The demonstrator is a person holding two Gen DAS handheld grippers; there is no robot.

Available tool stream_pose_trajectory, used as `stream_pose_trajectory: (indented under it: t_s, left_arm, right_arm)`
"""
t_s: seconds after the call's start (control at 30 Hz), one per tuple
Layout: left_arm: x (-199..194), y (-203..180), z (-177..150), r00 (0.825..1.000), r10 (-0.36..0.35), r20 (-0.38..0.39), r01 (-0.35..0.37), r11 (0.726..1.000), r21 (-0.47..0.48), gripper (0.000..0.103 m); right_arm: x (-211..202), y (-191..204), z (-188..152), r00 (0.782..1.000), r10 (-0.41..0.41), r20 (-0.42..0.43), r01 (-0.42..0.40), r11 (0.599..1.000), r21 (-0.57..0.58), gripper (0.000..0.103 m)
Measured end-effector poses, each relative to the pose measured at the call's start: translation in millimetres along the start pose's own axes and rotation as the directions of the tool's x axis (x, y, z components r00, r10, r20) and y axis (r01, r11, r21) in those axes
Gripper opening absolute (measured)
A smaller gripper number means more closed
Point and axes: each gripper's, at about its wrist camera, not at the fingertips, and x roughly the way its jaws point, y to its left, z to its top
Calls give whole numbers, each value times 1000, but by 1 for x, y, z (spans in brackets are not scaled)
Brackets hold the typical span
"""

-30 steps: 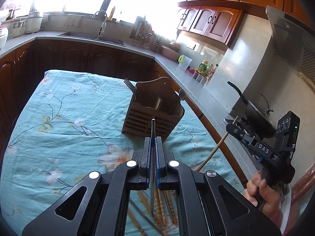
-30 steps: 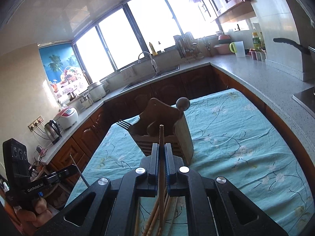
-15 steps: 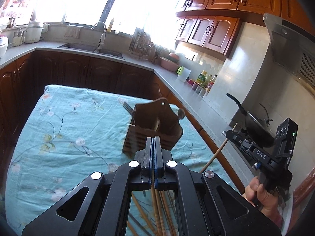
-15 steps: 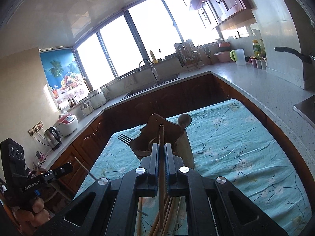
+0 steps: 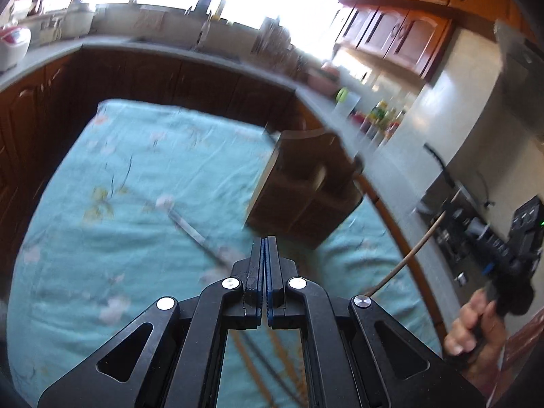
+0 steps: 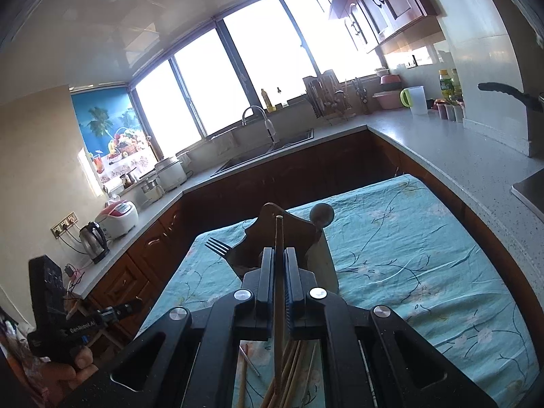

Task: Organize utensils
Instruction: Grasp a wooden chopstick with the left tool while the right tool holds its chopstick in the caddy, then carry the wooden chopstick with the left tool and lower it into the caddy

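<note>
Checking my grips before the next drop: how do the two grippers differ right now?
The right gripper is shut on a chopstick; the left gripper is shut with nothing visible between its fingers. The right view is sharp; the left view is blurred. Both point toward the holder.

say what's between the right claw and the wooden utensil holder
Only the wooden chopstick that the right claw is shut on; it reaches forward across the utensil holder. Nothing else fills that gap in the right wrist view.

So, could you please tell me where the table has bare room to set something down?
Free: the teal floral tablecloth right of the slatted wooden utensil holder, up to the grey countertop. Crowded: the loose wooden chopsticks on the near edge.
</note>
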Motion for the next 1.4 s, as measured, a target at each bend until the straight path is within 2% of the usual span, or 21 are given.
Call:
stream_pose_trajectory:
  t_s: [0.1, 0.2, 0.4, 0.5, 0.7, 0.8, 1.03, 1.2, 1.4]
  left_arm:
    - [27, 9, -30, 994, 46, -103, -48, 999, -16, 8]
    - [56, 15, -56, 975, 70, -210, -78, 996, -32, 10]
    - [89, 12, -80, 947, 133, -293, -135, 991, 12, 13]
    - [93, 8, -81, 948, 159, -275, -153, 987, 43, 13]
    - [103, 12, -70, 947, 164, -277, -156, 987, 48, 13]
    - [109, 12, -66, 952, 172, -255, -157, 985, 77, 12]
    - [115, 8, -63, 953, 188, -238, -162, 979, 122, 5]
    - [90, 3, -59, 970, 151, -189, -133, 986, 104, 5]
    - [42, -14, -35, 994, 76, -76, -68, 993, 101, 5]
  right_arm:
    - [-1, -3, -6, 1000, 10, -11, -10, 1000, 18, 5]
    - [-1, -6, -14, 1000, 15, -25, -14, 999, 33, 5]
    - [-3, -13, -22, 999, 12, -42, -10, 999, 52, 5]
    - [-5, -16, -21, 999, 8, -39, -6, 998, 64, 5]
    - [-5, -19, -20, 999, 7, -34, -5, 997, 80, 5]
    - [-4, -19, -20, 999, 9, -34, -6, 996, 86, 5]
    - [-3, -20, -22, 999, 19, -37, -15, 995, 97, 5]
    - [-11, -19, -17, 1000, 20, -14, -18, 996, 89, 5]
    - [-18, -15, -8, 1000, 19, 16, -20, 997, 73, 5]
